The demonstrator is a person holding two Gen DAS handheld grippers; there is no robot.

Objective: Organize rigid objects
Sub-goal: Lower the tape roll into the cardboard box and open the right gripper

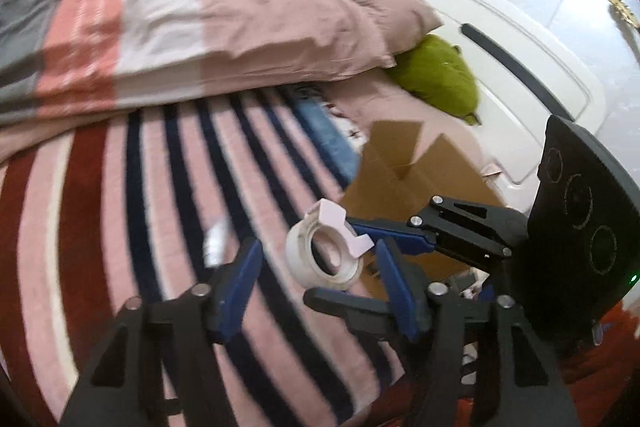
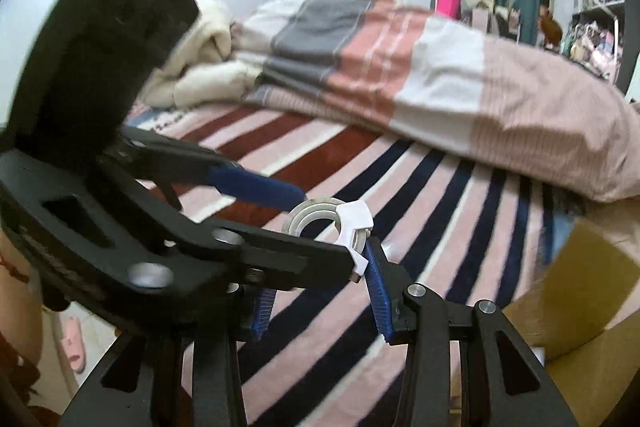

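A white roll of tape in a pale pink dispenser (image 1: 326, 251) hangs above the striped bedspread. In the left wrist view my right gripper reaches in from the right and one of its blue fingers (image 1: 394, 233) touches the dispenser. My left gripper (image 1: 316, 291) is open, its blue pads on either side below the roll. In the right wrist view the roll (image 2: 324, 221) is between the left gripper's blue fingers (image 2: 256, 185). My right gripper (image 2: 320, 311) stands open just below it. Which gripper bears the roll I cannot tell.
An open cardboard box (image 1: 404, 171) sits on the bed to the right, also in the right wrist view (image 2: 588, 291). A folded quilt (image 1: 180, 39) lies across the bed, a green plush (image 1: 440, 75) by the white headboard (image 1: 500, 39).
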